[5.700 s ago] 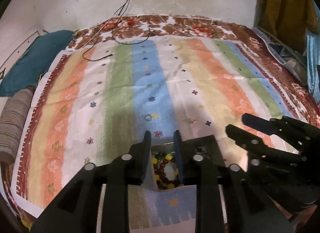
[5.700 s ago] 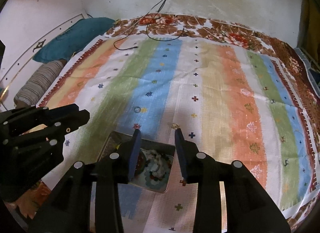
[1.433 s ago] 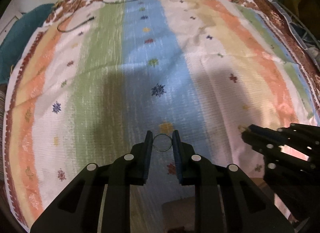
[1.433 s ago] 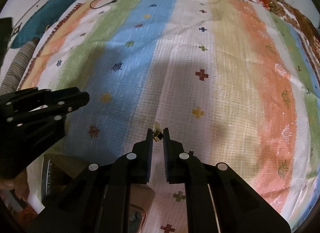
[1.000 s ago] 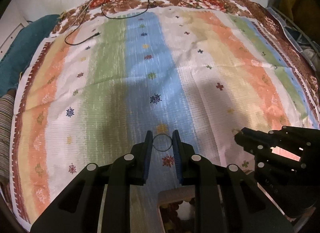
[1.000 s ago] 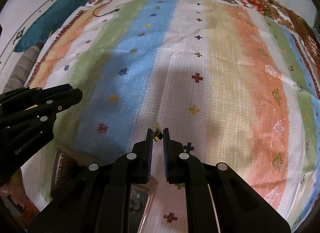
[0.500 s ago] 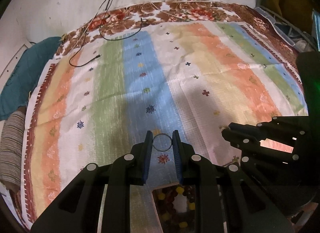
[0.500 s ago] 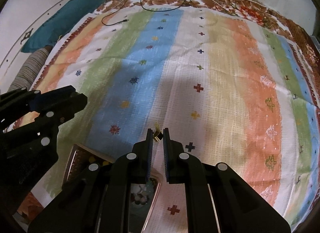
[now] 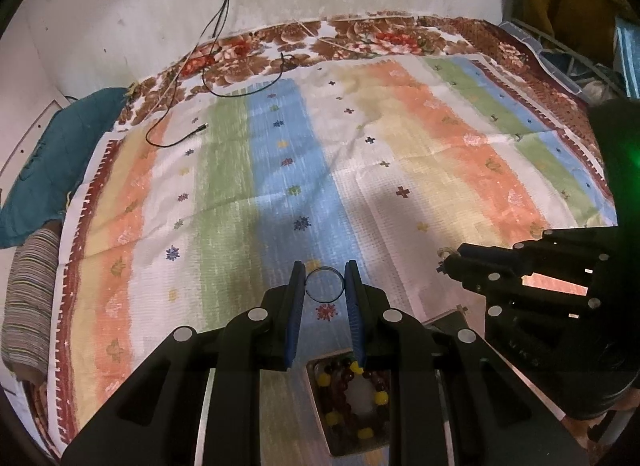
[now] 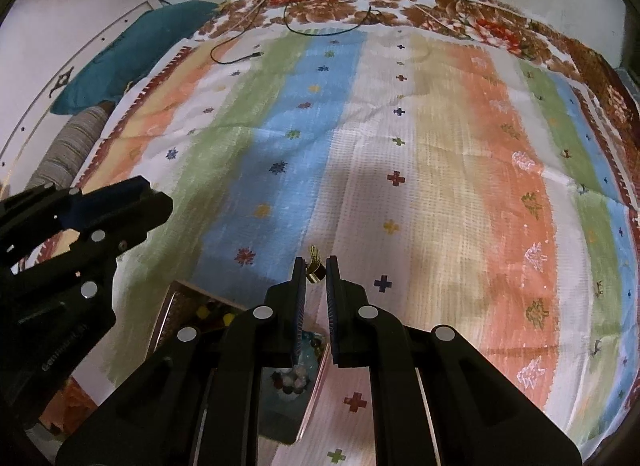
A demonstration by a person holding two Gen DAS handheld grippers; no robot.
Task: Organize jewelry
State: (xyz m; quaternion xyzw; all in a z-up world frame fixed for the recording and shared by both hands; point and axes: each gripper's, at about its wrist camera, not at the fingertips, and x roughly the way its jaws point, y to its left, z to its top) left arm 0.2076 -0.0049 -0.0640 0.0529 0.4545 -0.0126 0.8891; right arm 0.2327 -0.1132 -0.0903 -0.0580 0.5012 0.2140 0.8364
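My left gripper [image 9: 325, 281] is shut on a thin metal ring [image 9: 325, 286] and holds it above the striped bedspread. Below it lies the jewelry tray [image 9: 318, 406] with a red and yellow bead bracelet [image 9: 356, 398] in one compartment. My right gripper [image 10: 316, 268] is shut on a small gold earring [image 10: 316, 266], held above the tray's far edge [image 10: 172, 306]. White beads [image 10: 294, 378] show in a tray compartment under it. The right gripper also shows at the right of the left wrist view [image 9: 452, 266]. The left gripper shows at the left of the right wrist view [image 10: 152, 205].
The striped bedspread [image 9: 360, 169] covers the bed. A black cable [image 9: 208, 77] trails from the wall onto its far left part. A teal pillow [image 9: 52, 153] and a striped bolster [image 9: 28, 298] lie at the left edge. Cloth [image 9: 560, 5] hangs at the right.
Both grippers closed on the ring and the earring on the bedspread, lifted them and drew back toward the tray, which has come into view under the fingers.
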